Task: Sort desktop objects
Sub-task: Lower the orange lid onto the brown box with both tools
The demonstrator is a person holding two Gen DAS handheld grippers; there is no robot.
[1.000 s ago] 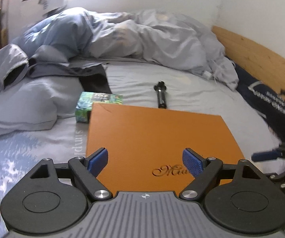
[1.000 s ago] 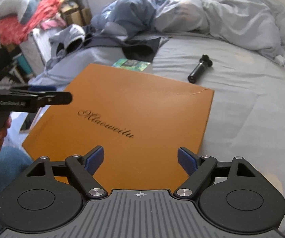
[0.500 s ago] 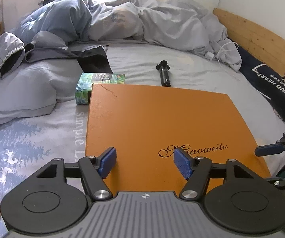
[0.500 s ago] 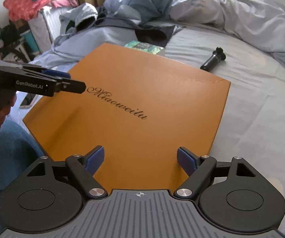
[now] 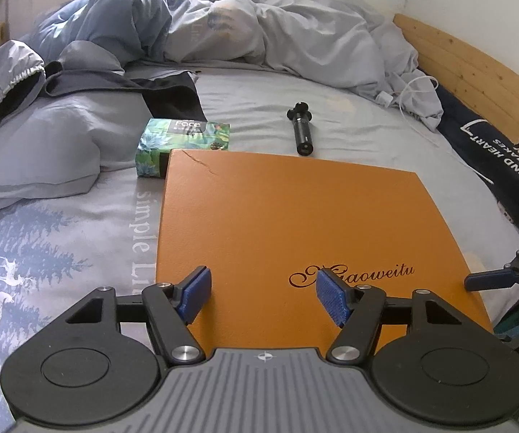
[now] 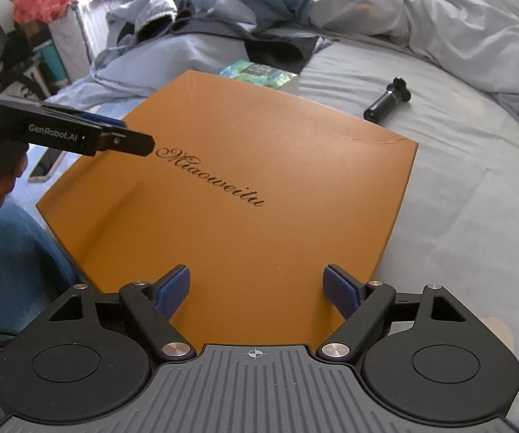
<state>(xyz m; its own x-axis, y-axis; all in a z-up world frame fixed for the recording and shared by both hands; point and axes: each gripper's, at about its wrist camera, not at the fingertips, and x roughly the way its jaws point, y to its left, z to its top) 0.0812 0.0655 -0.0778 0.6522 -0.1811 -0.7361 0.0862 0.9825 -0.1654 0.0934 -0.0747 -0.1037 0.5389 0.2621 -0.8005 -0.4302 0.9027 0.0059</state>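
Left tongs (image 5: 261,299): held apart, empty, poised over the near edge of the orange mat (image 5: 302,223) lying flat on the bed (image 5: 367,133). Tissue box (image 5: 181,140) touches the mat's far corner; black handle (image 5: 302,131) lies just beyond.

Right view: right tongs (image 6: 257,290) likewise apart, empty, low over the mat (image 6: 245,180). Judgement: small items should be approached singly, the handle gripped across its barrel; the mat left undisturbed.

A big flat box (image 5: 295,231) lies on the bed (image 5: 367,130). Behind its far left corner sits a small box (image 5: 181,142), touching it. To the right of the small box lies a short tube (image 5: 302,133). A blanket (image 5: 259,29) is piled far behind.
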